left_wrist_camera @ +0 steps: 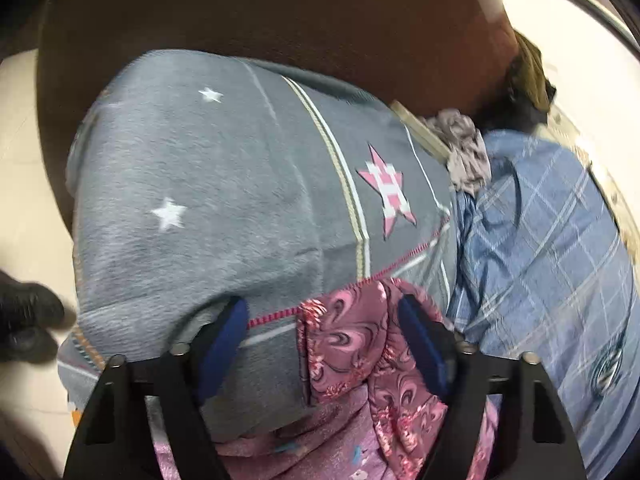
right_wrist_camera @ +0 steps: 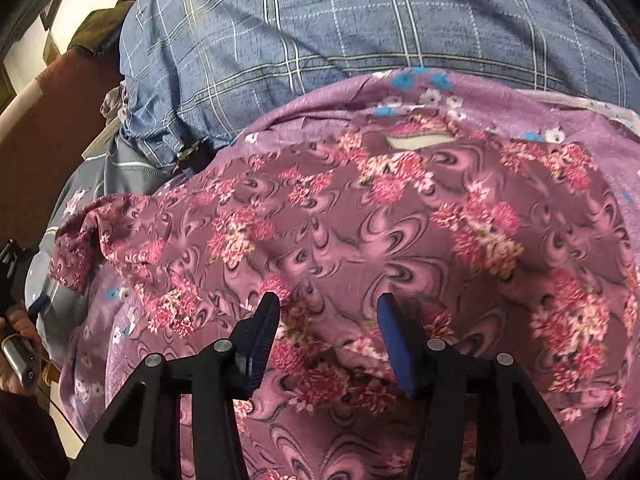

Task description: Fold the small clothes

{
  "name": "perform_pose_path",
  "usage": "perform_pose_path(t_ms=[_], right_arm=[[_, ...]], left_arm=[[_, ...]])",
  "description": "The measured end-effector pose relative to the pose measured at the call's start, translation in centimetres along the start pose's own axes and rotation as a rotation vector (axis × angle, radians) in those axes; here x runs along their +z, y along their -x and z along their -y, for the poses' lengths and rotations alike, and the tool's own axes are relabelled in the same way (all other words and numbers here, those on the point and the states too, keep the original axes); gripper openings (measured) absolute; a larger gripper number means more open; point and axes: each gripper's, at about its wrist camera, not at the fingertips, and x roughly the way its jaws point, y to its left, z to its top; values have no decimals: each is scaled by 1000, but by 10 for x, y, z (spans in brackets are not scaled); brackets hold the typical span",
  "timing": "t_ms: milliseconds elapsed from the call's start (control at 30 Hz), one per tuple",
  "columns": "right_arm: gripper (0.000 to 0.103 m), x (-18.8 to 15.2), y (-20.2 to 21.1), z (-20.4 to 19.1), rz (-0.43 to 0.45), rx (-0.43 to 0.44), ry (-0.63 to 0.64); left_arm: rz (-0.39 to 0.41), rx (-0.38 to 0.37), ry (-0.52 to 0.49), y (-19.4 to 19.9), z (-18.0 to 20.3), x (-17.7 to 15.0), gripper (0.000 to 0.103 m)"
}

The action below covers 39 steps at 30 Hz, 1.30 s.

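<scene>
- The pink flowered garment point(right_wrist_camera: 360, 216) is the piece to fold; it lies spread over a purple sheet point(right_wrist_camera: 560, 120), which shows beyond it and at its left edge.
- The right gripper point(right_wrist_camera: 328, 320) hangs low over the garment's near middle, jaws apart with nothing between them. Whether the tips touch the cloth I cannot tell. Being centred on open fabric rather than at a hem, it looks placed to press or steady the piece, not to lift it.
- The left gripper point(left_wrist_camera: 324, 328) sits at the garment's point(left_wrist_camera: 360, 344) left edge, jaws wide apart. A bunched hem stands between them, touching or close to the right jaw, but is not pinched. That spot suits picking up the edge to carry it across.
- Left of the garment lies a grey blanket with stars point(left_wrist_camera: 192, 168); beyond it, a blue checked cover point(right_wrist_camera: 320, 40).
- A small crumpled grey cloth point(left_wrist_camera: 466, 148) rests well beyond the garment, where blanket and cover meet.
- Folding seems barely begun: the garment is mostly flat and single-layered.
</scene>
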Motion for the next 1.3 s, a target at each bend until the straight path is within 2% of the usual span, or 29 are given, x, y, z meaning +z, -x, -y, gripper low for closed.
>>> perform_pose_path(t_ms=[67, 167, 367, 433, 467, 500, 567, 667, 733, 800, 900, 1000, 1067, 1133, 1167, 1233, 1267, 1300], right_arm=[[53, -1, -1, -1, 2, 0, 8], [53, -1, -1, -1, -2, 5, 7], [53, 0, -3, 1, -9, 15, -4], [52, -1, -2, 1, -10, 14, 0], [52, -1, -2, 1, -10, 13, 2], [51, -1, -2, 1, -10, 13, 2], [50, 0, -2, 2, -11, 14, -1], [50, 1, -2, 3, -10, 19, -11], [50, 2, -2, 3, -7, 20, -16], [50, 2, -1, 2, -4, 27, -20], [50, 3, 1, -1, 3, 46, -21], [50, 3, 4, -6, 17, 62, -7], [51, 3, 6, -10, 24, 77, 8], [52, 3, 9, -10, 29, 72, 18], [53, 4, 11, -10, 33, 70, 20], [53, 4, 15, -7, 42, 73, 20], [53, 4, 17, -4, 47, 74, 16], [53, 5, 18, -1, 49, 74, 9]], left_arm=[[-28, -15, -16, -8, 0, 1, 71], [-28, -17, -91, -21, 11, 3, 71], [36, 67, -355, -43, 45, -2, 71], [29, 69, -398, -47, 51, -5, 62], [3, 51, -390, -51, 50, -5, 39], [-34, 25, -364, -53, 48, -5, 20], [-64, -25, -328, -54, 45, -5, 15], [-89, -110, -338, -50, 53, -4, 9], [-135, -211, -332, -41, 57, -6, 6], [-187, -313, -324, -36, 65, -12, 0], [-278, -448, -321, -28, 85, -31, 0], [-377, -539, -341, -26, 103, -56, 0], [-398, -534, -364, -30, 115, -63, 0], [-340, -469, -360, -27, 112, -54, 1], [-298, -422, -338, -25, 105, -46, 7], [-199, -320, -281, -19, 83, -31, 30], [-144, -263, -252, -13, 70, -24, 54], [-90, -205, -222, -8, 56, -18, 67]])
